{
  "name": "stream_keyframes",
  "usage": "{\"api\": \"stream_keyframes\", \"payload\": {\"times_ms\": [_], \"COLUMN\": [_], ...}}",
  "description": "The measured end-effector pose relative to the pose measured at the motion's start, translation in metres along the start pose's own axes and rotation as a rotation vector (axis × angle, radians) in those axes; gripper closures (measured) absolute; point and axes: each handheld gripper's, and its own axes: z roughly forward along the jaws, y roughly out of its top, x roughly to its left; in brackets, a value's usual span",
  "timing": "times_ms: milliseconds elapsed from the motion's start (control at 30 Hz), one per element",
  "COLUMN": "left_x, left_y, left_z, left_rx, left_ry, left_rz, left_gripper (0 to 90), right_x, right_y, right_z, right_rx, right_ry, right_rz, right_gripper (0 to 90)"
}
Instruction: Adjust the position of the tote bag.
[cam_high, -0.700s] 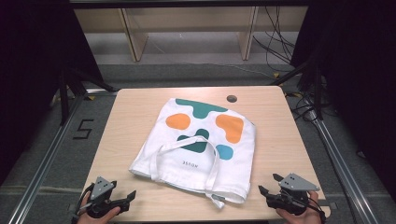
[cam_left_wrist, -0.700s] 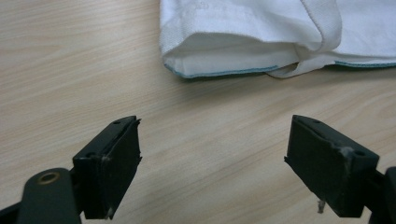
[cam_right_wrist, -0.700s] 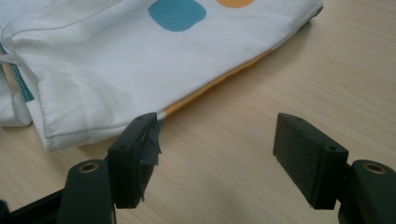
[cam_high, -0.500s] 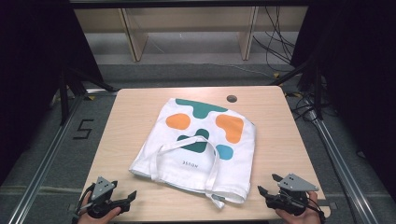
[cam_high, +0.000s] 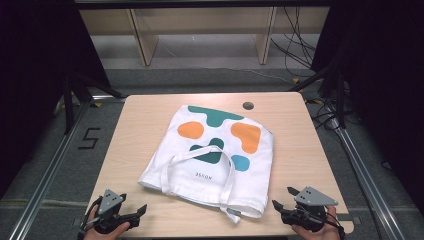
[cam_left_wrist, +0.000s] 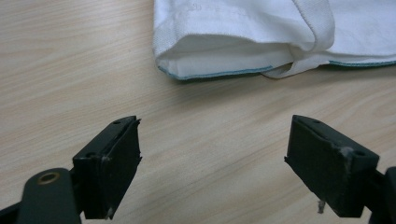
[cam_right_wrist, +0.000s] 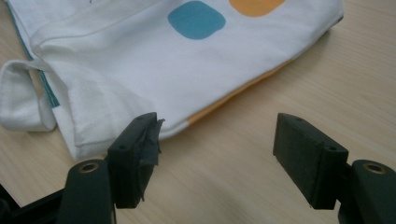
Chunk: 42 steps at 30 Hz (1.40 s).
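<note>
A white tote bag (cam_high: 215, 155) with orange, green and blue blobs lies flat in the middle of the wooden table (cam_high: 130, 130), its mouth and straps (cam_high: 200, 165) toward the near edge. My left gripper (cam_high: 140, 212) rests at the near left corner, open and holding nothing, with the bag's hemmed corner (cam_left_wrist: 210, 58) a short way ahead of its jaws. At the near right corner sits my right gripper (cam_high: 282, 200), also open and holding nothing, right beside the bag's near right corner (cam_right_wrist: 107, 112). A strap loop (cam_right_wrist: 21, 100) sticks out there.
A small dark round hole (cam_high: 247, 105) sits near the table's far edge. Metal floor rails (cam_high: 50, 165) run along both sides of the table. Wooden shelf legs (cam_high: 142, 42) and cables (cam_high: 295, 45) stand beyond the far edge.
The right gripper has slid a little toward the near edge of the table. The bag and the left gripper have not moved.
</note>
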Motion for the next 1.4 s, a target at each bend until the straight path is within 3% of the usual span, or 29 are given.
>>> {"api": "stream_keyframes", "payload": {"times_ms": [133,233,367,533,567,600,633,667,700,733,767,800,900,933,967,1033,1067,1100,1133,1200,1233,1267,1300,1333,1367,1400], "left_x": [0.002,0.003,0.002,0.001,0.003,0.005,0.001,0.002,0.0,0.002,0.002,0.0,0.002,0.001,0.002,0.002,0.002,0.003,0.001,0.002,0.001,-0.002,0.0,-0.004,-0.005,-0.005], "left_y": [0.0,0.001,0.0,0.0,0.001,0.002,0.002,0.003,0.002,0.002,0.002,0.002,0.002,0.002,0.002,0.002,0.002,0.003,0.002,0.002,0.003,0.004,0.006,0.007,0.009,0.011], "left_z": [0.002,0.002,0.002,0.003,0.004,0.002,0.0,0.001,0.002,0.004,0.004,0.002,0.005,0.004,0.004,0.004,0.003,0.003,0.002,0.005,0.002,0.004,0.006,0.004,0.007,0.008], "left_rx": [-0.018,-0.019,-0.017,-0.026,-0.037,-0.011,0.01,-0.002,-0.008,-0.026,-0.036,-0.011,-0.038,-0.032,-0.028,-0.031,-0.021,-0.014,-0.002,-0.04,-0.002,-0.011,-0.026,-0.002,-0.022,-0.008], "left_ry": [-0.017,-0.022,-0.016,-0.031,-0.043,-0.036,-0.018,-0.025,-0.021,-0.039,-0.043,-0.026,-0.048,-0.039,-0.04,-0.043,-0.036,-0.037,-0.023,-0.046,-0.017,-0.019,-0.023,-0.002,-0.025,-0.024], "left_rz": [0.019,0.037,0.025,0.003,0.033,0.085,0.031,0.054,0.013,0.039,0.035,0.025,0.041,0.023,0.043,0.037,0.048,0.066,0.035,0.041,0.035,-0.008,0.039,0.012,0.034,0.067], "left_gripper": [16.8,16.8,16.8,16.8,16.8,16.9,16.9,16.9,16.9,16.9,16.9,16.9,16.9,16.9,17.0,17.0,17.2,17.2,17.3,17.5,17.5,17.9,17.9,18.5,18.5,18.9], "right_x": [0.003,0.011,0.018,0.035,0.038,0.044,0.044,0.049,0.049,0.051,0.053,0.055,0.055,0.055,0.057,0.056,0.055,0.055,0.054,0.05,0.05,0.044,0.044,0.037,0.037,0.033], "right_y": [0.002,0.004,0.006,0.01,0.011,0.013,0.013,0.014,0.014,0.015,0.015,0.016,0.017,0.017,0.016,0.016,0.016,0.016,0.016,0.015,0.015,0.013,0.013,0.013,0.013,0.013], "right_z": [0.001,0.002,0.003,0.011,0.013,0.017,0.017,0.022,0.022,0.024,0.027,0.031,0.035,0.038,0.041,0.042,0.042,0.042,0.041,0.037,0.037,0.035,0.035,0.03,0.03,0.028], "right_rx": [-0.032,-0.045,-0.054,-0.035,-0.03,-0.021,-0.021,-0.006,-0.006,0.005,0.016,0.04,0.06,0.074,0.111,0.121,0.122,0.122,0.113,0.126,0.126,0.139,0.139,0.129,0.129,0.117], "right_ry": [0.003,0.047,0.078,0.076,0.08,0.085,0.085,0.083,0.083,0.084,0.083,0.063,0.046,0.044,0.023,0.014,0.002,0.002,0.008,-0.011,-0.011,-0.021,-0.021,-0.033,-0.033,-0.043], "right_rz": [-0.023,-0.046,-0.063,-0.122,-0.144,-0.184,-0.184,-0.209,-0.209,-0.224,-0.241,-0.264,-0.291,-0.303,-0.308,-0.322,-0.334,-0.334,-0.347,-0.335,-0.335,-0.321,-0.321,-0.298,-0.298,-0.29], "right_gripper": [32.1,30.0,29.5,29.5,29.4,29.4,29.4,30.0,30.0,30.8,31.2,32.7,35.5,36.6,40.0,42.4,48.6,48.6,52.1,60.5,60.5,64.9,64.9,68.1,68.1,69.0]}}
